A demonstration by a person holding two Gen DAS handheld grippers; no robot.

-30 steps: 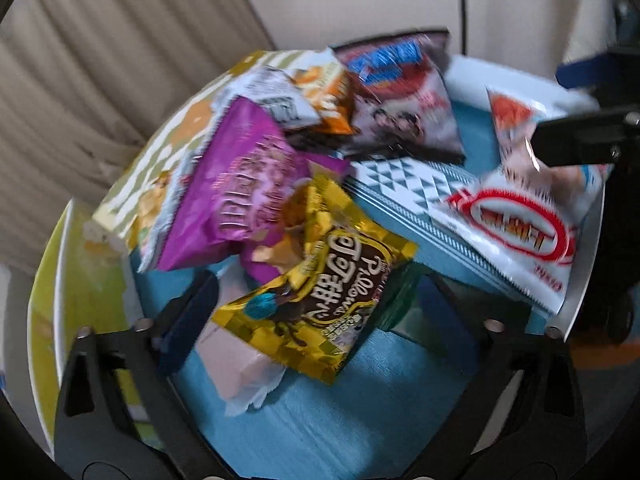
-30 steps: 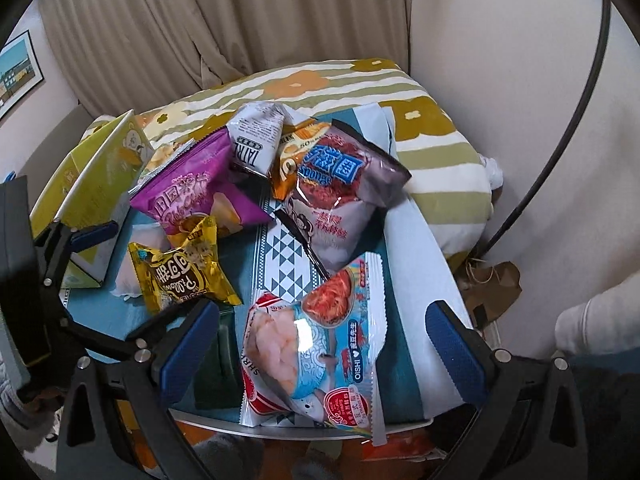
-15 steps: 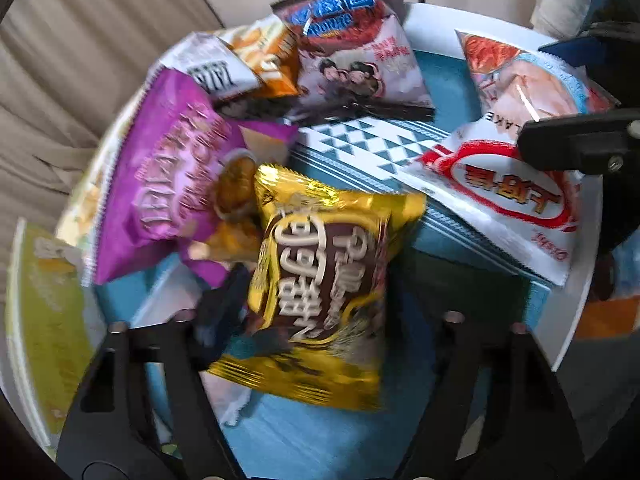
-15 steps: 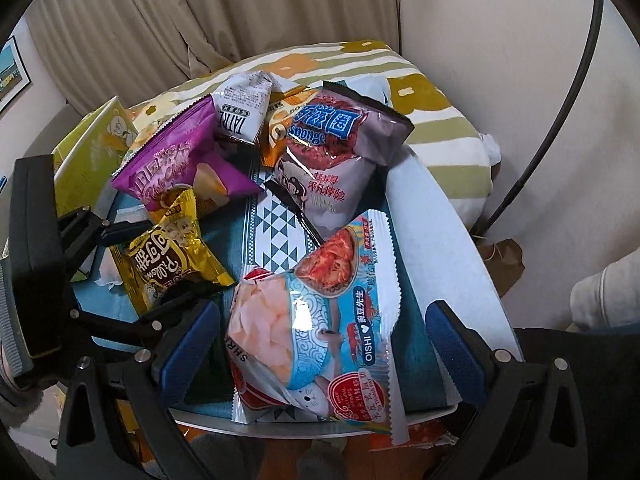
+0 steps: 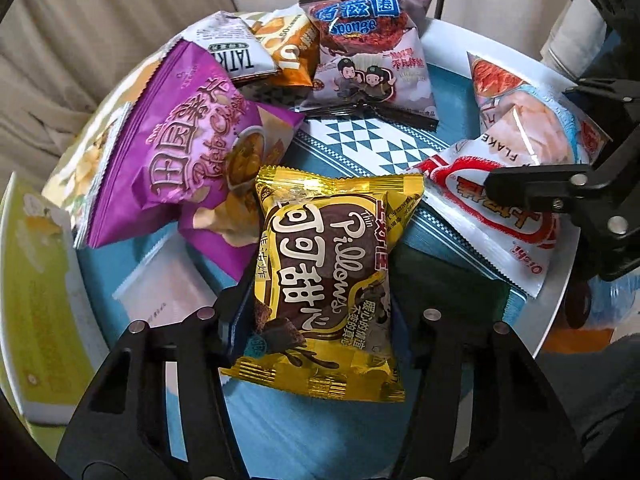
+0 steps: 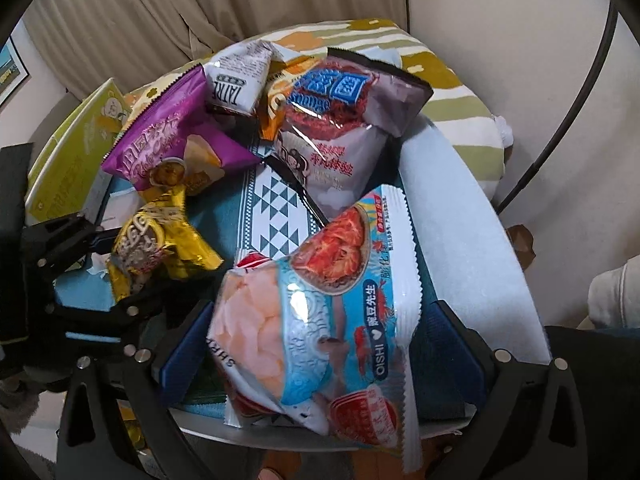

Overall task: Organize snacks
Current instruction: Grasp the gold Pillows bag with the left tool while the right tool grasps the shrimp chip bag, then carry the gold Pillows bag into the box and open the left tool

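Note:
A yellow "Pillows" snack bag stands between the fingers of my left gripper. The jaws are closing and the pads press its sides; the right wrist view shows that bag crumpled in the grip. My right gripper hangs open over a light blue shrimp chip bag, which lies between its blue pads near the table's front edge. One right finger shows over the same bag in the left wrist view.
On the round table with its teal cloth lie a purple chip bag, a white bag, an orange bag and a grey-purple bag. A yellow-green box stands at the left. A striped cushion lies behind.
My left jaws have closed in from wide apart onto the yellow bag, which has turned upright. The right gripper has sunk over the shrimp bag, which fills more of its view.

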